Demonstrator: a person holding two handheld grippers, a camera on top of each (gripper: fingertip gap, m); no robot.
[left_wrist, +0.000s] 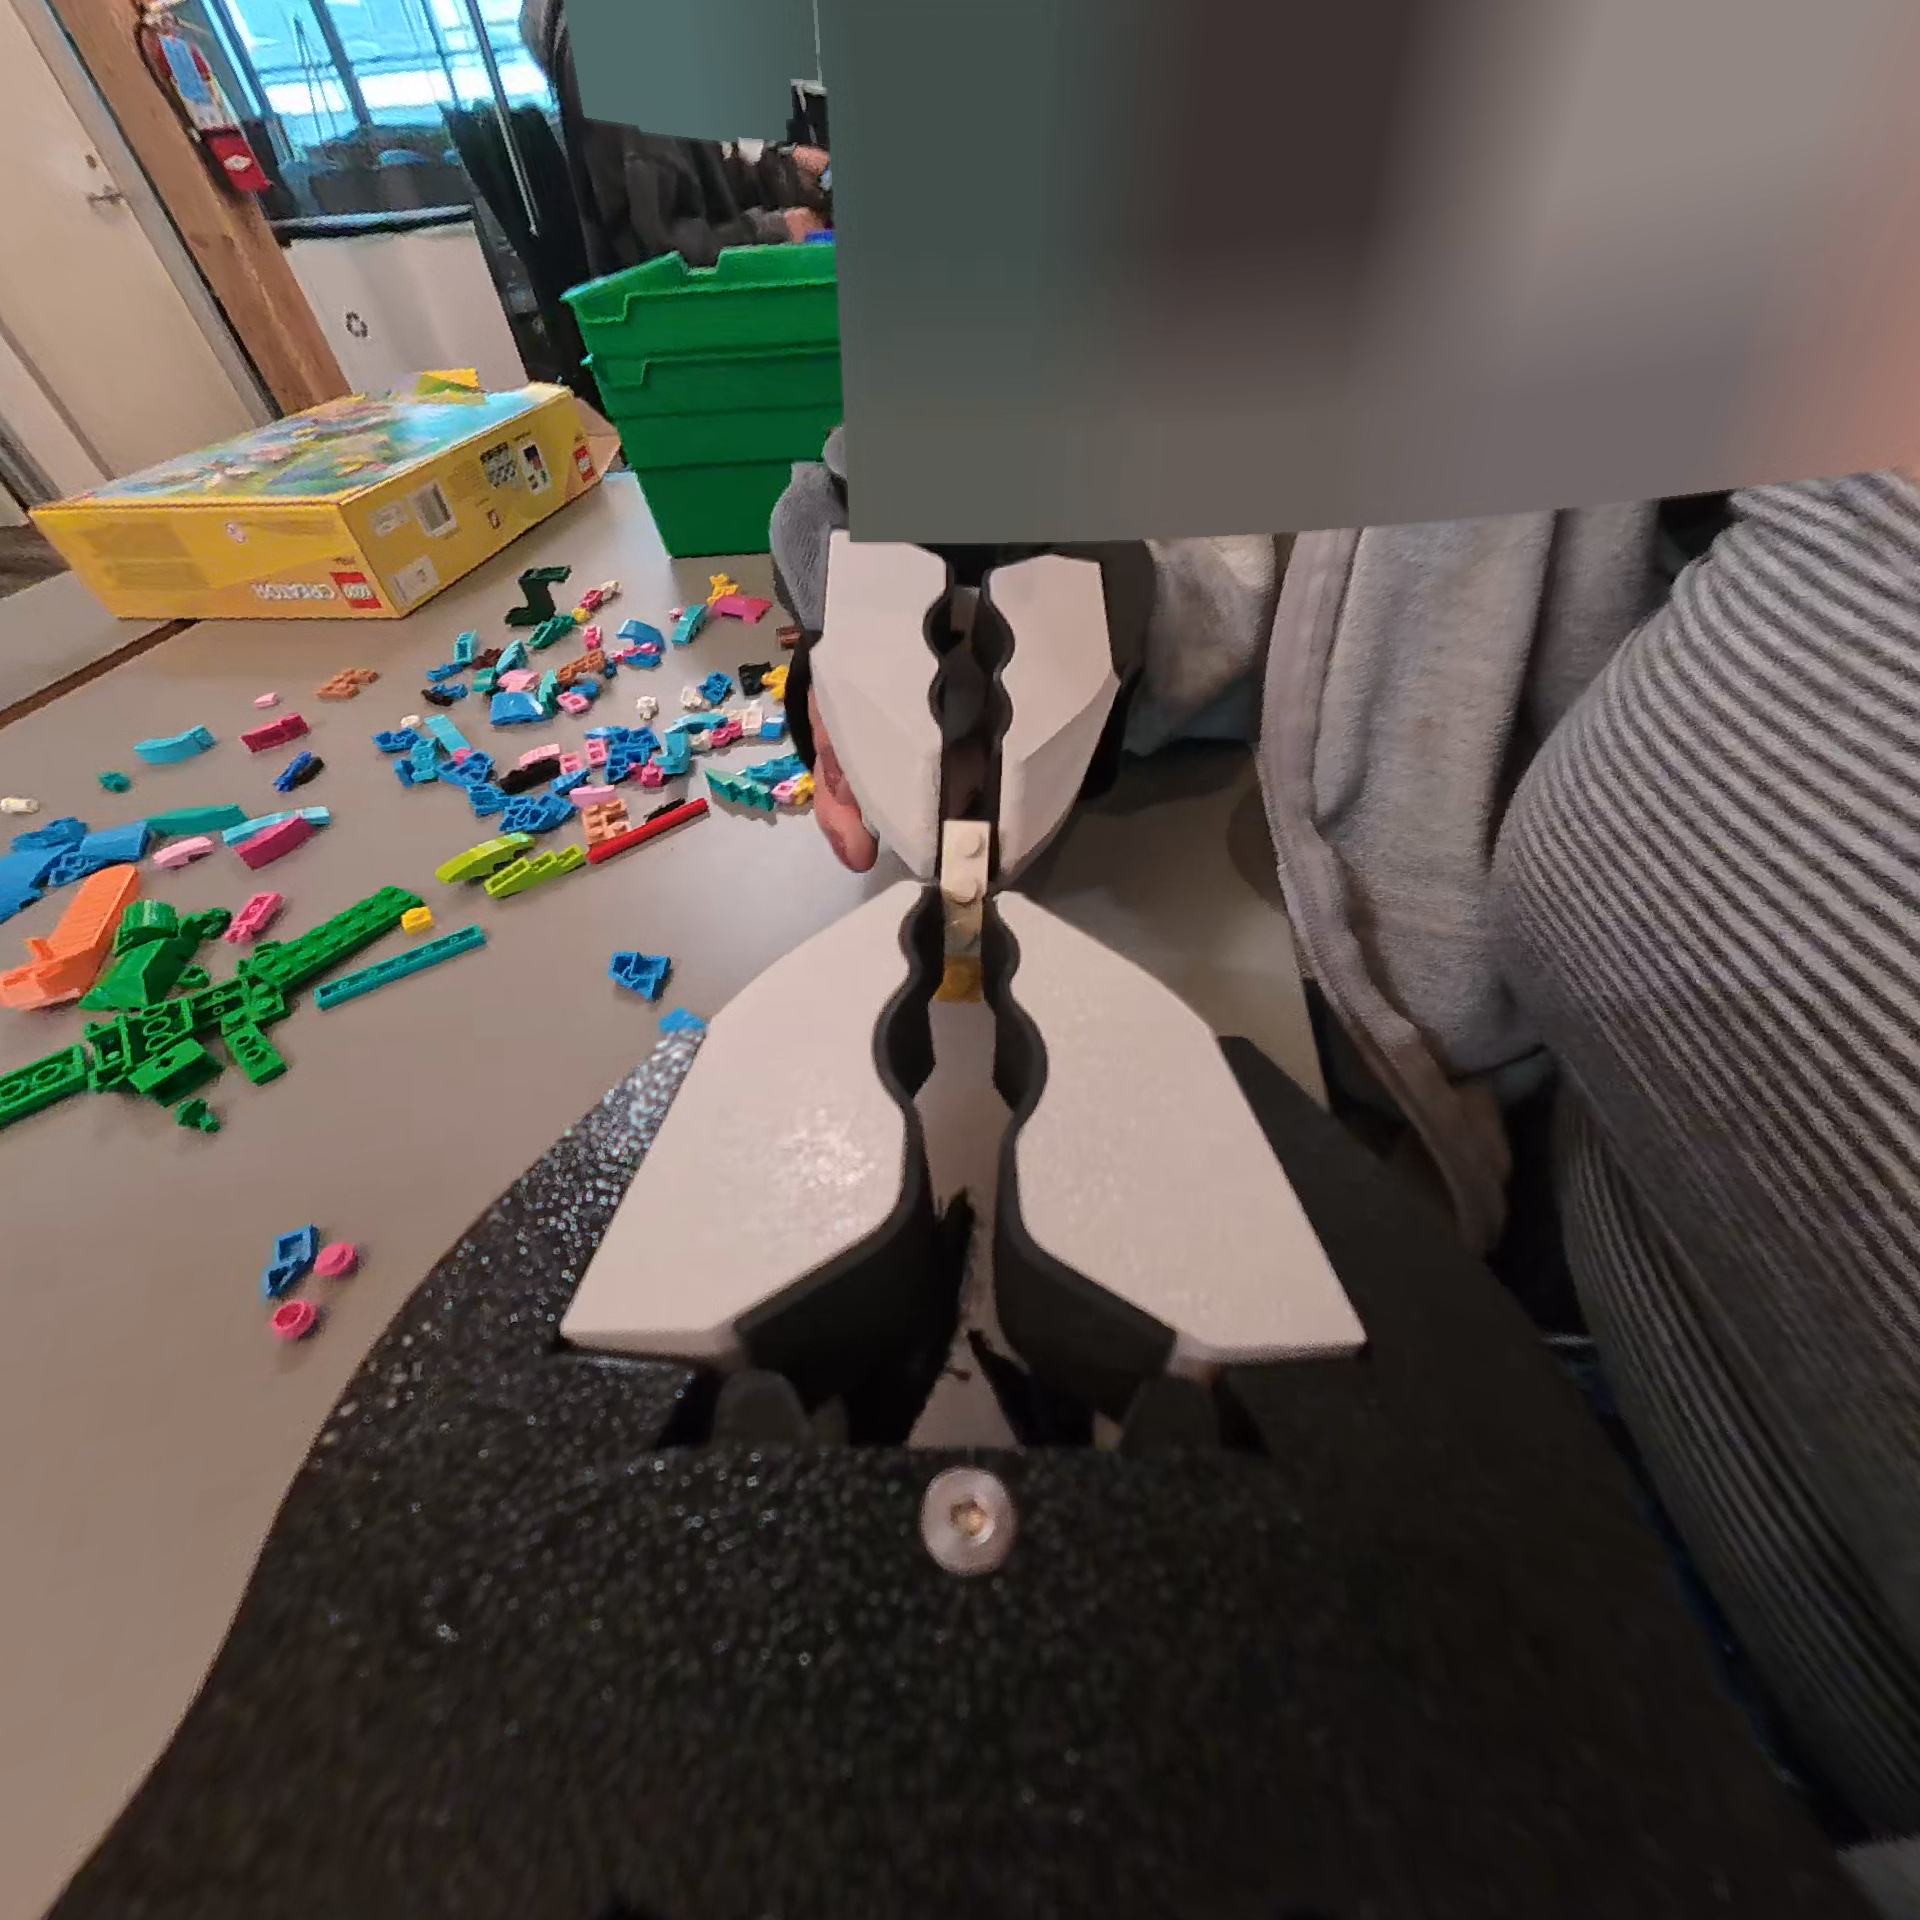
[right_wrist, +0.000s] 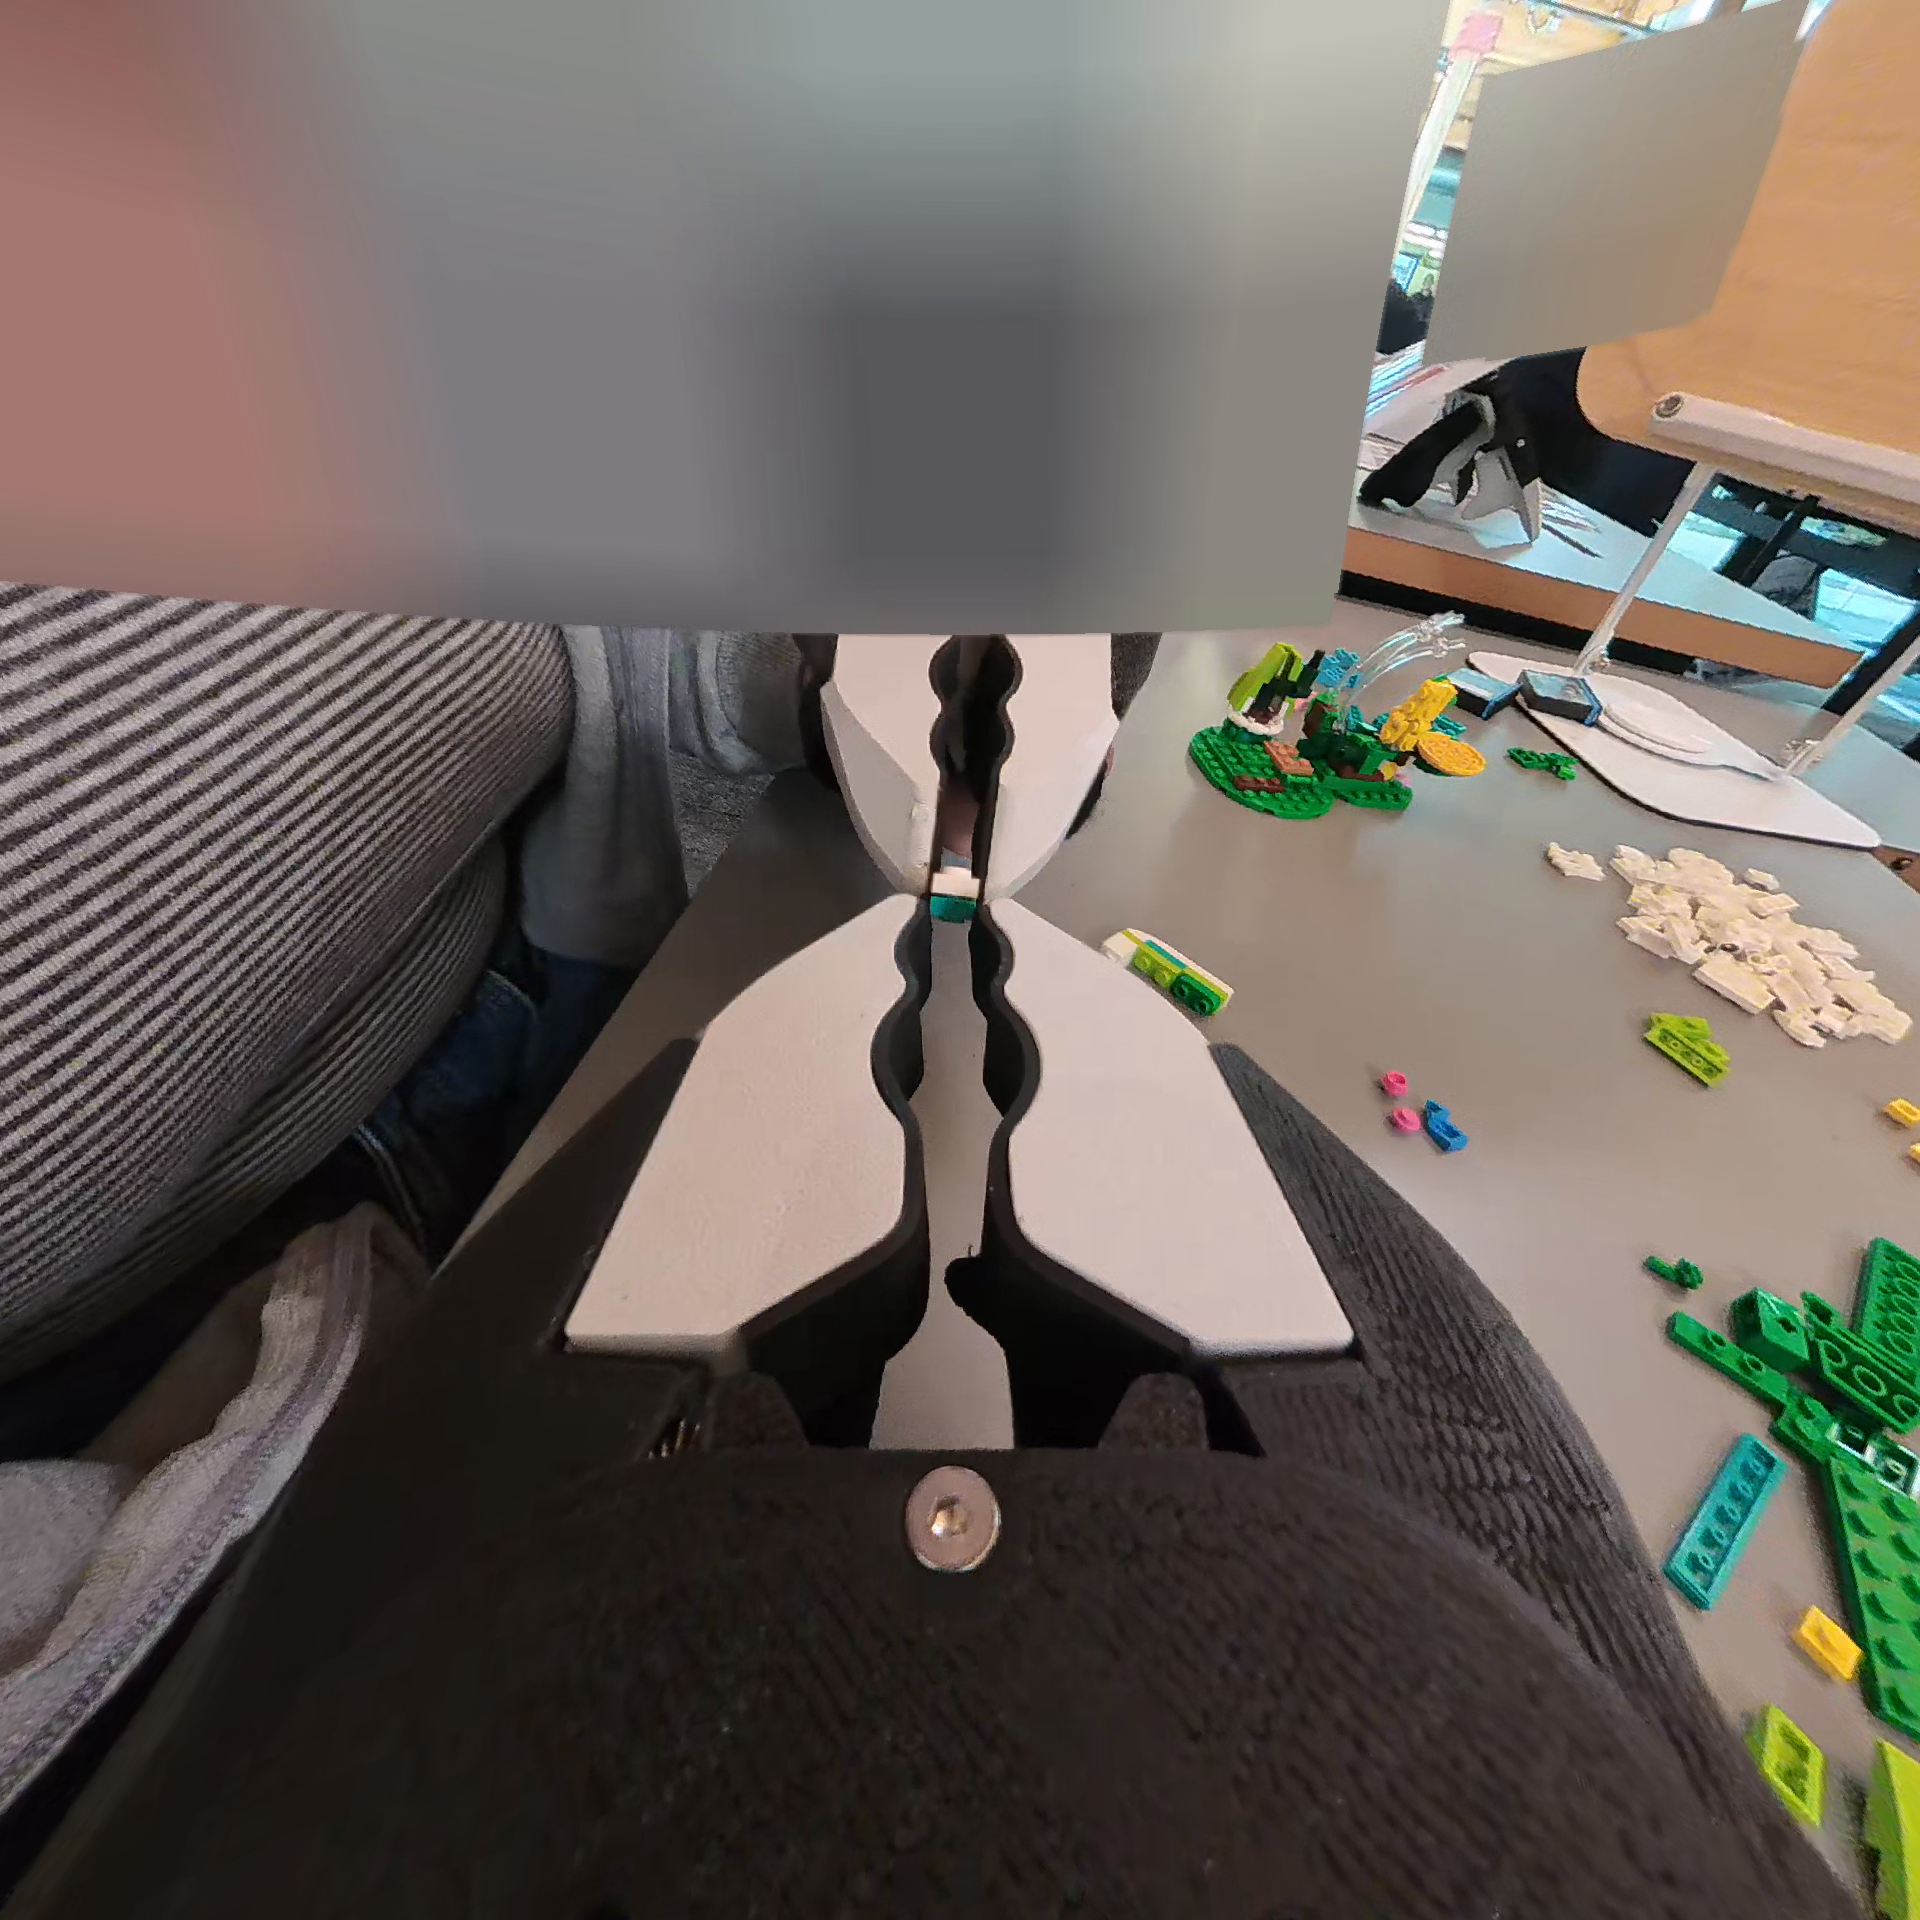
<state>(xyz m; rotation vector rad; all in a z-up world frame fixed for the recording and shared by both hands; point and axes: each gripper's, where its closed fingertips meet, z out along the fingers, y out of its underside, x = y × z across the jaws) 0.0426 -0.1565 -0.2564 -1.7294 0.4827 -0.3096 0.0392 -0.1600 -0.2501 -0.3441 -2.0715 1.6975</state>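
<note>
Though logo-marked, yellow box (left_wrist: 322, 509) beside bricks (left_wrist: 582, 717).

Each camera sits close behind its own fingers; they face each other across the table (left_wrist: 520, 1195).

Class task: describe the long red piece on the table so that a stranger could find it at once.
Start at the yellow box at the table's far left, then come nearer through the scatter of blue and pink bricks. At its near edge lies the red bar, beside lime green slopes. It is the only red piece there, thin and straight.
</note>
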